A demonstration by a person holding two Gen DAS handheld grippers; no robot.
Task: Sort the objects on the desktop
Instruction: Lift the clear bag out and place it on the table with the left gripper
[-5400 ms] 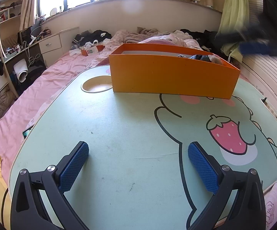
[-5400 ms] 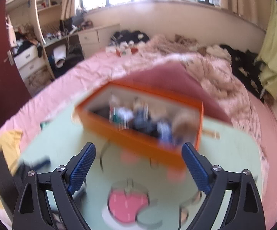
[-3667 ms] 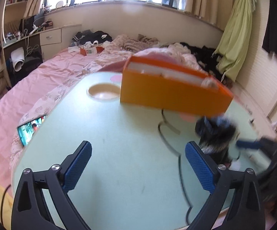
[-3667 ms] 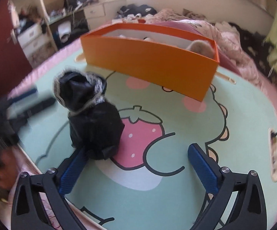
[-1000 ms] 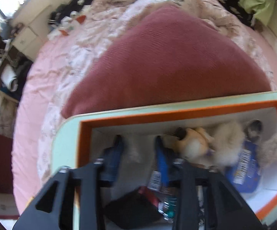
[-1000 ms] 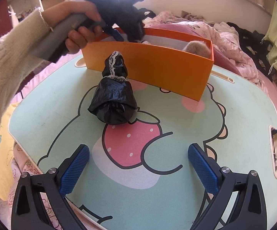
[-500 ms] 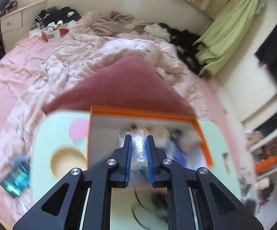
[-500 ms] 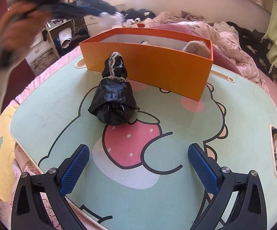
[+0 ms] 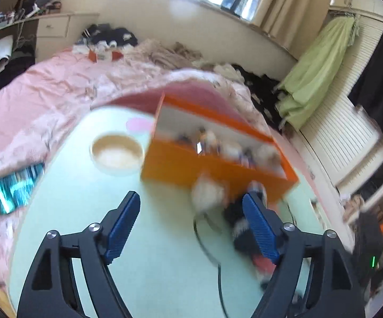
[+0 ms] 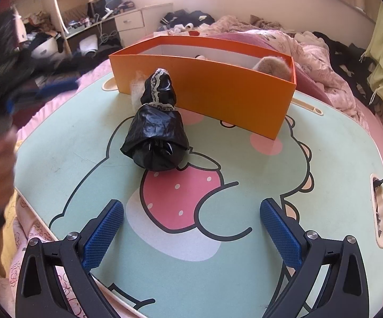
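1. The left gripper (image 9: 191, 224), jaws just opened and empty, leaves a white fluffy item (image 9: 207, 192) against the orange box (image 10: 204, 87).
2. The right gripper (image 10: 191, 228) (spread, empty) should approach the black bag (image 10: 155, 132) squarely.

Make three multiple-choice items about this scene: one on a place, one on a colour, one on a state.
1. Where is the black bag?
A. inside the box
B. on the table in front of the box
C. between the right gripper's pads

2. What colour is the box outside?
A. orange
B. blue
C. white

3. How is the right gripper?
A. shut on the bag
B. shut, empty
C. open, empty

Key: 1 B, it stands on the table; 2 A, its walls are orange; 3 C, its pads are wide apart over bare table.
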